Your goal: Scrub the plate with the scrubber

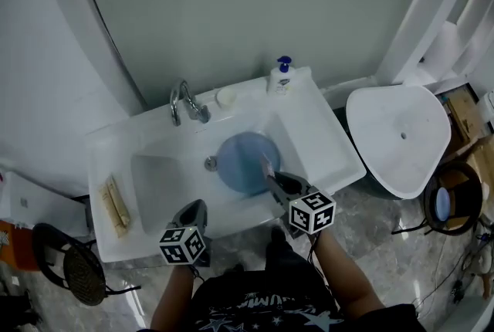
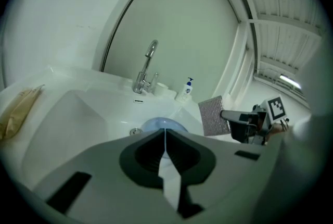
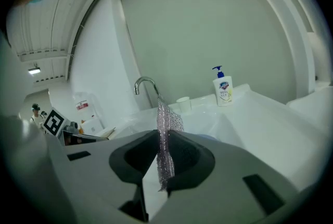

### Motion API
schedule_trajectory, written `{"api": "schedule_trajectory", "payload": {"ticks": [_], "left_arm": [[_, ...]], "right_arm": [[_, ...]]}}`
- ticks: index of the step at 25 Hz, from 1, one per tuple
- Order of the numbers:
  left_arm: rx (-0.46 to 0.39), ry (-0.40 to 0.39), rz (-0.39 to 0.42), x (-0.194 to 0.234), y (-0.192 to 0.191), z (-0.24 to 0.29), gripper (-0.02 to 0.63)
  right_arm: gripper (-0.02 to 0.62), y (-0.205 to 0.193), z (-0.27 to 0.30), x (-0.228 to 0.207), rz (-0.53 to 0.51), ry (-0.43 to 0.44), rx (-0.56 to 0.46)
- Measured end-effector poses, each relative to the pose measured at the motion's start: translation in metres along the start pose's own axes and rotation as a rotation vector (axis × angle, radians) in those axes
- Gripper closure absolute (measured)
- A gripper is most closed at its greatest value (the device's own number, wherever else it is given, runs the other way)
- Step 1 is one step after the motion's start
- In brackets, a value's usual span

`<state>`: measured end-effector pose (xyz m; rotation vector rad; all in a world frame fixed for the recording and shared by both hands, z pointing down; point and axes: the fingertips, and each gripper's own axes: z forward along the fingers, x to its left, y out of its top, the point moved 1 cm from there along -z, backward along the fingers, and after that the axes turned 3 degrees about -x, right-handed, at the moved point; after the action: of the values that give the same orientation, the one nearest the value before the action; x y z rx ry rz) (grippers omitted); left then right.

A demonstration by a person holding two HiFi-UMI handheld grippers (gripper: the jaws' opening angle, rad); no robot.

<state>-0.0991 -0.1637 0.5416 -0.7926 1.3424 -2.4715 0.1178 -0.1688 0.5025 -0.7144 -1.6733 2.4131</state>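
Note:
A blue plate (image 1: 243,160) lies in the white sink basin (image 1: 158,180), by the drain. My right gripper (image 1: 270,174) hangs over the plate's near right edge, shut on a silvery mesh scrubber (image 1: 266,166). In the right gripper view the scrubber (image 3: 166,124) stands on edge between the closed jaws of that gripper (image 3: 162,139). My left gripper (image 1: 198,208) hovers above the sink's front rim, shut and empty. In the left gripper view its tips (image 2: 165,132) meet in a thin line above the plate (image 2: 156,125), with the scrubber (image 2: 213,115) to the right.
A chrome faucet (image 1: 185,103), a small white cup (image 1: 225,97) and a soap pump bottle (image 1: 282,76) line the back of the counter. Tan items (image 1: 116,203) lie at the counter's left. A white rounded lid (image 1: 397,137) sits right of the sink, a black stool (image 1: 81,272) at lower left.

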Motion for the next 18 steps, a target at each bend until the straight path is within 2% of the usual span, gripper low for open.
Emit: {"api": "schedule_trajectory", "payload": {"ticks": [7, 18], "left_arm": [[-0.010, 0.103, -0.070, -0.010, 0.004, 0.028, 0.586], [0.048, 0.186, -0.135, -0.032, -0.007, 0.078, 0.586]], "right_arm": [[0.525, 0.015, 0.031, -0.035, -0.019, 0.122, 0.052], [0.525, 0.011, 0.054, -0.082, -0.018, 0.245, 0.140]]}}
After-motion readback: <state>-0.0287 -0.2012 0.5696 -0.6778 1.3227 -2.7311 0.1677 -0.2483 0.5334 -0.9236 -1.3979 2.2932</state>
